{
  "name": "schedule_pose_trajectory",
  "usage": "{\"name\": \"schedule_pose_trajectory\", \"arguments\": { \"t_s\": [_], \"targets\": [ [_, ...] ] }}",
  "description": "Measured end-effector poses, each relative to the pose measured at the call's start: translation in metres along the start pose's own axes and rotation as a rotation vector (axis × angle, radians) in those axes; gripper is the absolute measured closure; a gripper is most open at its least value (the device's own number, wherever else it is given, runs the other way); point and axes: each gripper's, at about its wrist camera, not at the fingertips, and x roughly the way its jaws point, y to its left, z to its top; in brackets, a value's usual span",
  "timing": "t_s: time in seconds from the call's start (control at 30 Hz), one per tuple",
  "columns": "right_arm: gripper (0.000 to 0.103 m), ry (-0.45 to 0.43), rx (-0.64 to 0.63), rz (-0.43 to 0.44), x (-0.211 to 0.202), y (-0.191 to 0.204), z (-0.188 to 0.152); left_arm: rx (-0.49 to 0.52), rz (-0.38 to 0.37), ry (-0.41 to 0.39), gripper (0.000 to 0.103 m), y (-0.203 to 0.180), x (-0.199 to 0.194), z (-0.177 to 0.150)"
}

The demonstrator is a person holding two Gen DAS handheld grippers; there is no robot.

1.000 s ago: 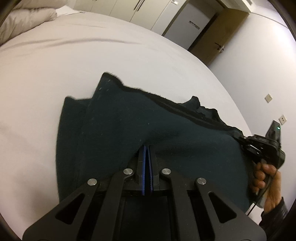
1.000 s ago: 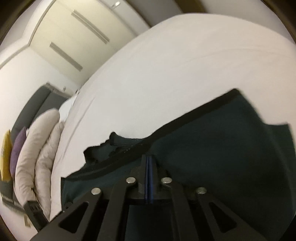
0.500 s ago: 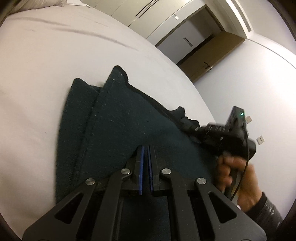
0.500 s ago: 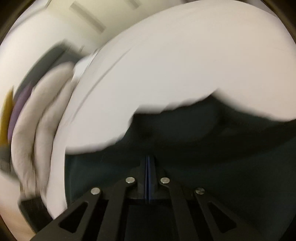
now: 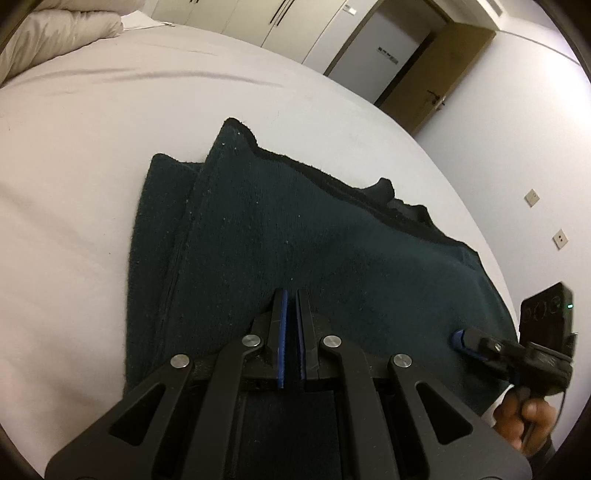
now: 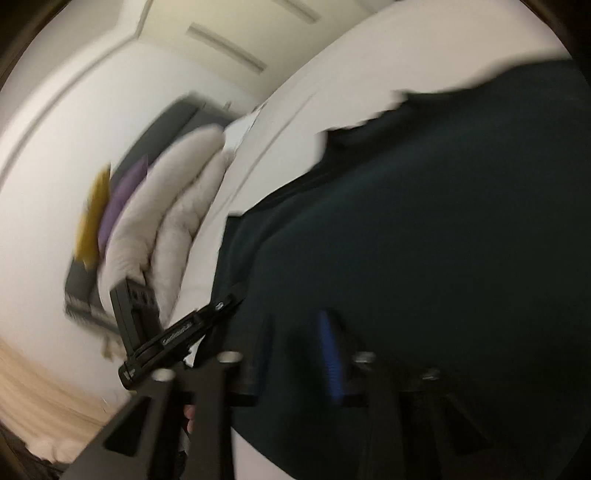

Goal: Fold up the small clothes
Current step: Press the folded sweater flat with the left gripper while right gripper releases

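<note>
A dark green knitted garment (image 5: pixel 295 236) lies folded on the white bed (image 5: pixel 74 147), with a black trimmed edge at its far side. My left gripper (image 5: pixel 290 295) rests over its near part, jaws a narrow gap apart, with no cloth between them. My right gripper (image 6: pixel 297 325) is open over the same garment (image 6: pixel 424 221); this view is blurred by motion. The right gripper also shows at the garment's right edge in the left wrist view (image 5: pixel 458 338). The left gripper shows at the left in the right wrist view (image 6: pixel 236 295).
Rolled white bedding (image 5: pixel 55 33) lies at the head of the bed, also seen in the right wrist view (image 6: pixel 166 221) with purple and yellow cushions (image 6: pixel 110 206). Wardrobe doors (image 5: pixel 258 18) and a wooden room door (image 5: pixel 443 66) stand beyond the bed.
Both grippers were shut on the garment and have let it go. The right gripper has opened wide and swung down to the garment's right edge. The garment now lies flat.
</note>
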Motion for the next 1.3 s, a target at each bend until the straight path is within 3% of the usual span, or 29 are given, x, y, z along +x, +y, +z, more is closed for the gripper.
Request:
{"name": "schedule_pose_trajectory", "arguments": {
  "t_s": [0.07, 0.2, 0.3, 0.33, 0.37, 0.57, 0.7, 0.73, 0.83, 1.03, 1.1, 1.17, 1.23, 1.3],
  "targets": [
    [0.103, -0.096, 0.054, -0.019, -0.032, -0.024, 0.003, 0.013, 0.008, 0.000, 0.098, -0.003, 0.002, -0.001],
    [0.103, -0.323, 0.174, -0.202, -0.111, -0.074, 0.011, 0.025, 0.019, -0.005, 0.098, -0.004, 0.004, 0.004],
    [0.083, -0.438, 0.246, -0.243, -0.161, -0.084, 0.003, 0.033, 0.027, -0.004, 0.098, -0.013, 0.017, 0.005],
    [0.069, -0.446, 0.236, -0.238, -0.166, -0.077, 0.001, 0.038, 0.032, -0.004, 0.098, -0.012, 0.017, 0.006],
    [0.064, -0.446, 0.214, -0.230, -0.168, -0.066, -0.001, 0.044, 0.039, -0.005, 0.098, -0.014, 0.018, 0.006],
    [0.055, -0.251, 0.040, -0.015, -0.116, -0.004, -0.008, 0.063, 0.060, -0.006, 0.098, -0.019, 0.015, 0.004],
    [0.053, -0.119, 0.061, -0.044, -0.079, -0.011, -0.012, 0.065, 0.062, -0.006, 0.098, -0.016, 0.011, 0.004],
    [0.054, -0.114, 0.081, -0.069, -0.079, -0.022, -0.014, 0.066, 0.062, -0.006, 0.098, -0.015, 0.011, 0.004],
    [0.086, -0.154, 0.153, -0.035, -0.102, -0.054, -0.021, 0.065, 0.057, -0.004, 0.098, -0.015, 0.011, 0.004],
    [0.087, -0.353, 0.239, -0.164, -0.177, -0.096, -0.028, 0.060, 0.040, 0.002, 0.098, -0.008, 0.005, 0.004],
    [0.079, -0.408, 0.246, -0.254, -0.188, -0.096, -0.025, 0.049, 0.021, 0.006, 0.098, -0.003, 0.000, 0.004],
    [0.055, -0.470, 0.248, -0.278, -0.210, -0.090, -0.029, 0.033, 0.000, 0.009, 0.098, 0.004, -0.010, 0.001],
    [0.038, -0.527, 0.241, -0.279, -0.228, -0.075, -0.034, 0.036, 0.019, 0.005, 0.098, 0.008, -0.023, -0.003],
    [0.036, -0.538, 0.197, -0.255, -0.234, -0.061, -0.036, 0.035, 0.043, 0.000, 0.098, 0.011, -0.041, -0.010]
  ]
}}
